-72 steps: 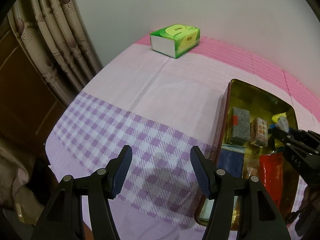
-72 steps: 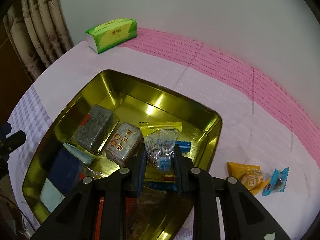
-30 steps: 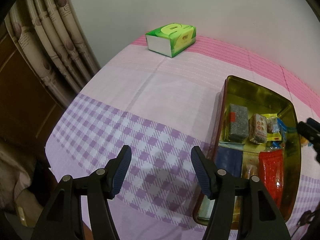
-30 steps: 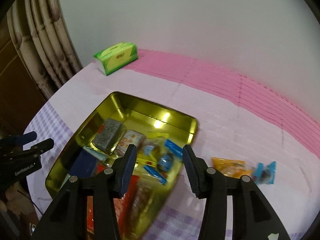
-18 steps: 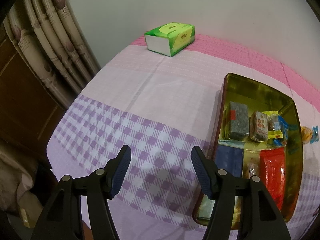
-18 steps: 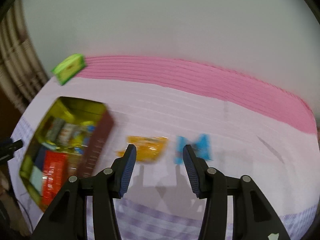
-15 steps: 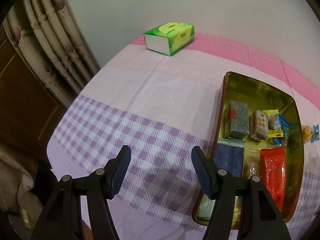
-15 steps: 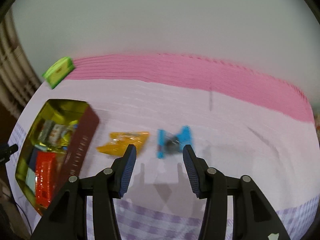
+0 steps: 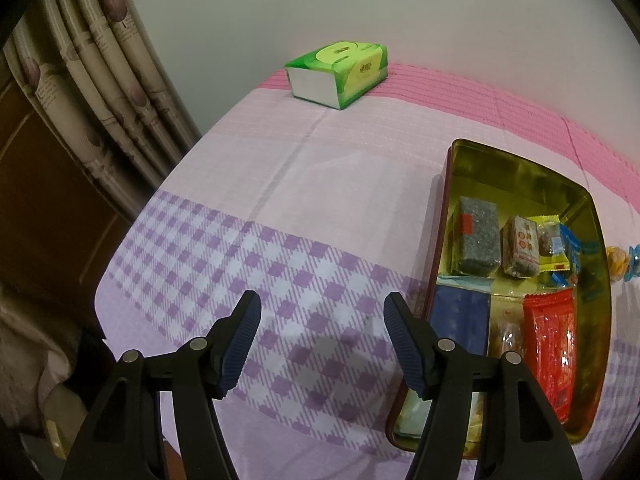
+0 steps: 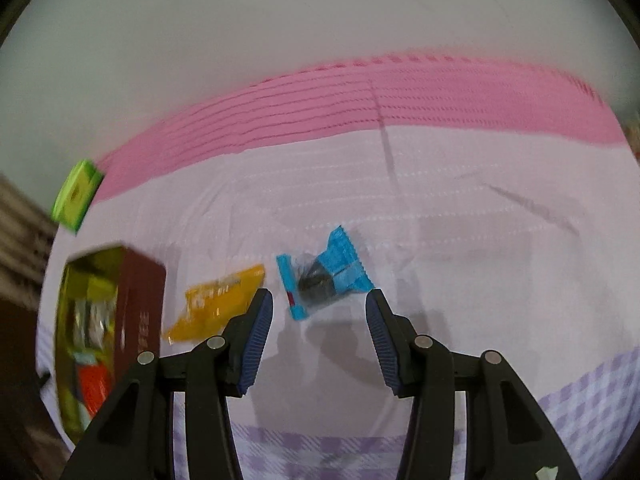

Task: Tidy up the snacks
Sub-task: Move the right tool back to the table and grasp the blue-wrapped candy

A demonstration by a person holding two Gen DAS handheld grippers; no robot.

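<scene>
Just beyond the spread, empty right tongs (image 10: 319, 312), the blue-wrapped candy (image 10: 323, 277) is seen lying on the bench (image 10: 460, 216), its long axis crossing the gap, while the left tongs (image 9: 322, 316), also spread and empty, are held well apart beside the tin (image 9: 442, 240).

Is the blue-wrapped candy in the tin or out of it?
Out. The blue candy lies on the cloth beside the orange packet, right of the tin, ahead of the open right gripper.
</scene>
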